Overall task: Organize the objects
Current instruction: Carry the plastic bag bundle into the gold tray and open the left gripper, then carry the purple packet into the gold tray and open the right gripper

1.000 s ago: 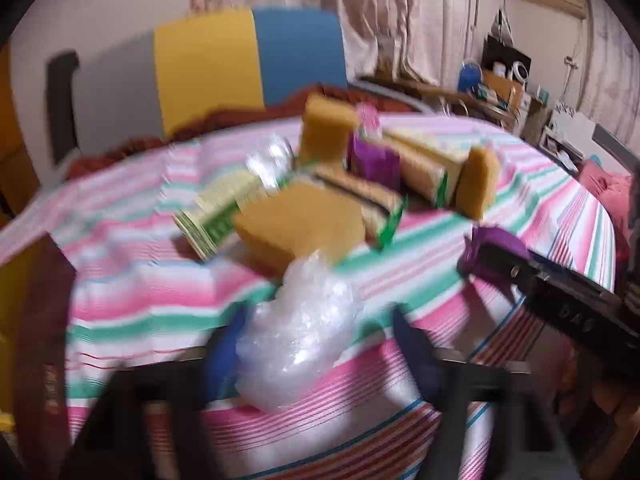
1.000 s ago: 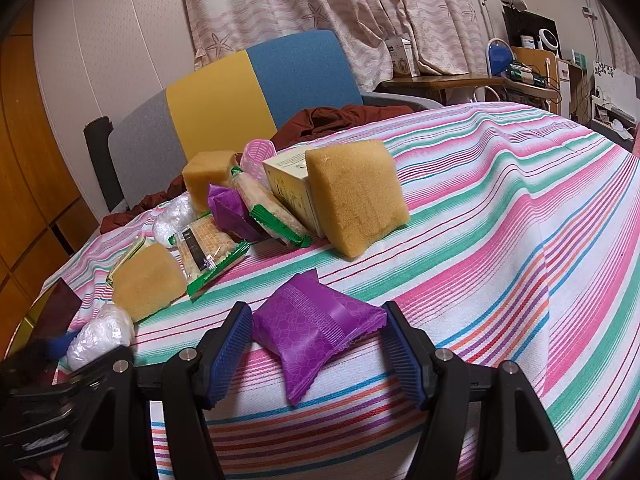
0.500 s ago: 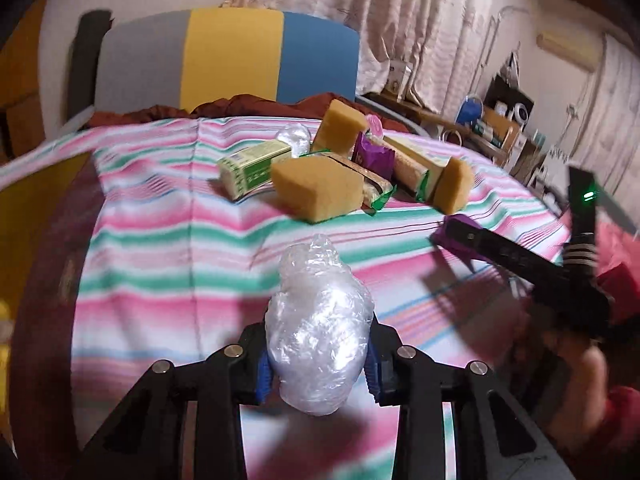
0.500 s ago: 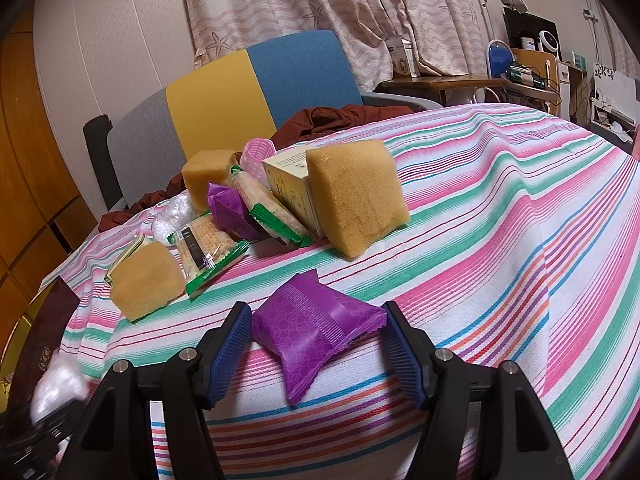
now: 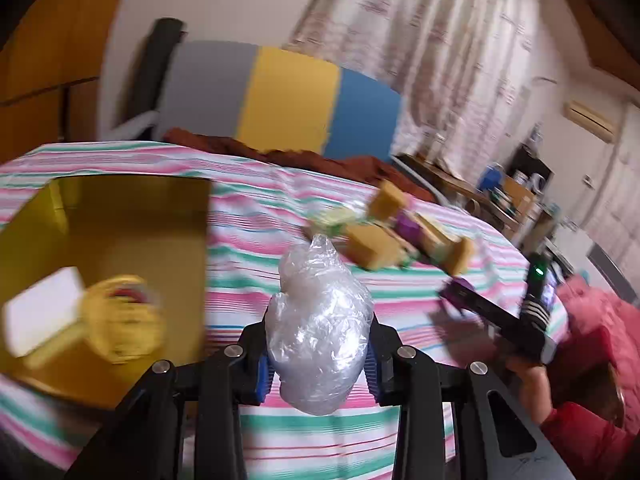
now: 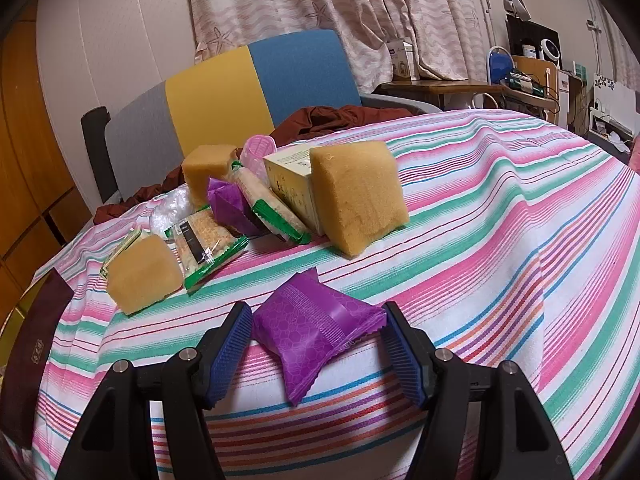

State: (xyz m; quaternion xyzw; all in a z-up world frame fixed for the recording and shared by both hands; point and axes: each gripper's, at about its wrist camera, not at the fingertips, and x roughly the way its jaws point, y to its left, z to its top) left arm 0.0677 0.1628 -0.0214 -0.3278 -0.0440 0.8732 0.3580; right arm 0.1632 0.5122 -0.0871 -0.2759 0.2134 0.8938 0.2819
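My left gripper (image 5: 318, 354) is shut on a crumpled clear plastic bag (image 5: 318, 328) and holds it above the striped tablecloth, just right of an open yellow box (image 5: 120, 216). The box holds a white block (image 5: 40, 316) and a yellow tape roll (image 5: 120, 316). My right gripper (image 6: 316, 350) is open, its blue pads on either side of a purple snack packet (image 6: 316, 328) lying on the cloth. The right gripper also shows in the left wrist view (image 5: 496, 316).
A pile sits mid-table: yellow sponges (image 6: 356, 208) (image 6: 142, 274) (image 6: 206, 176), cracker packs (image 6: 204, 242), a cream carton (image 6: 290, 178), another purple packet (image 6: 228, 206), a clear bag (image 6: 172, 210). A dark brown box lid (image 6: 32, 352) lies at the left edge. A chair (image 6: 260, 84) stands behind.
My left gripper closed on the plastic bag, lifted it and swung left, bringing the yellow box into view. The right gripper has not moved.
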